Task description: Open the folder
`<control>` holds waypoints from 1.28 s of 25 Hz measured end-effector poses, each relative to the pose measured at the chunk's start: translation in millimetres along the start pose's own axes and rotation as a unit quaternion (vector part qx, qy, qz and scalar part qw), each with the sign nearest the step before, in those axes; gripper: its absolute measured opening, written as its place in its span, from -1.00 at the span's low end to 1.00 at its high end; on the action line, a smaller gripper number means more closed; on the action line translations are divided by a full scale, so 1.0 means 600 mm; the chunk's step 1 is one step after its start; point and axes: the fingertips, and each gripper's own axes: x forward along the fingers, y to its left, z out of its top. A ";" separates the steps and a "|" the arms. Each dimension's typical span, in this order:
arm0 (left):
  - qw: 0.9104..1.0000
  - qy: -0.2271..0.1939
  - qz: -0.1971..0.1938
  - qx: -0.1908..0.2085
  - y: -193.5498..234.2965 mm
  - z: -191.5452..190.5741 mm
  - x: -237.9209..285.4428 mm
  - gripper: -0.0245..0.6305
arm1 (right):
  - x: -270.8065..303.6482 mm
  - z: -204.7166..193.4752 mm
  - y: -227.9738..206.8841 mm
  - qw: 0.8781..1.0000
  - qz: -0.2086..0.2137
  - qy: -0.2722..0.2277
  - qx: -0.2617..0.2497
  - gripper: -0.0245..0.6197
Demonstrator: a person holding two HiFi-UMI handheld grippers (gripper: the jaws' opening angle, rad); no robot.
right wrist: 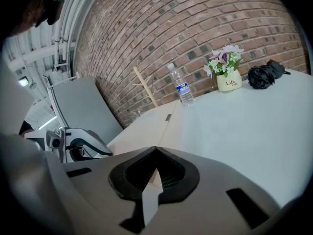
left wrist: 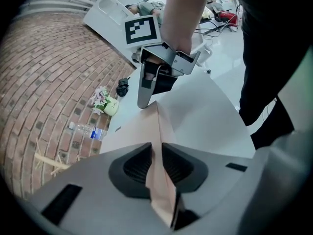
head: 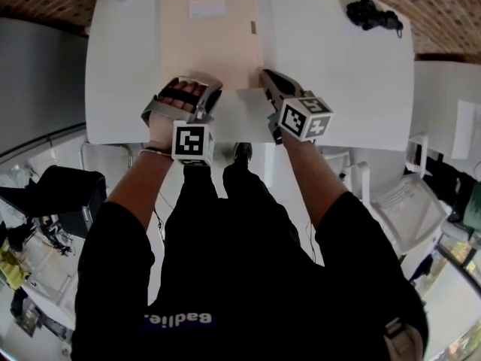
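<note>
Flowerpot (right wrist: 229, 81), umbrella (right wrist: 264, 75) far right of folder (head: 210, 51)

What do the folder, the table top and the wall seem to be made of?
Folder: thin matte card or paper, pale pink; its gripped edge creases sharply. Table top: smooth white, perhaps laminate or painted board; material uncertain. Wall: red-brown brick, rough, with pale mortar joints.
</note>
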 end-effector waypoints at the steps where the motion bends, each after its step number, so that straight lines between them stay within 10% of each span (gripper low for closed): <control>1: 1.000 0.001 0.001 -0.005 0.002 0.000 -0.002 -0.73 | 0.000 0.000 0.000 1.000 0.000 0.000 0.001 -0.83; 10: 0.994 -0.035 0.025 -0.100 0.035 0.018 -0.030 -0.82 | -0.003 0.001 -0.004 1.000 -0.005 0.001 -0.001 -0.83; 21: 0.957 -0.091 0.100 -0.257 0.097 0.008 -0.089 -0.86 | -0.003 -0.003 -0.011 1.000 -0.018 0.016 -0.020 -0.83; 27: 0.915 -0.126 0.142 -0.357 0.124 -0.015 -0.137 -0.88 | -0.002 -0.006 -0.014 0.998 -0.028 0.030 -0.040 -0.83; 32: 0.831 -0.183 0.184 -0.492 0.153 -0.057 -0.192 -0.89 | 0.000 -0.001 -0.012 0.997 -0.032 0.035 -0.067 -0.83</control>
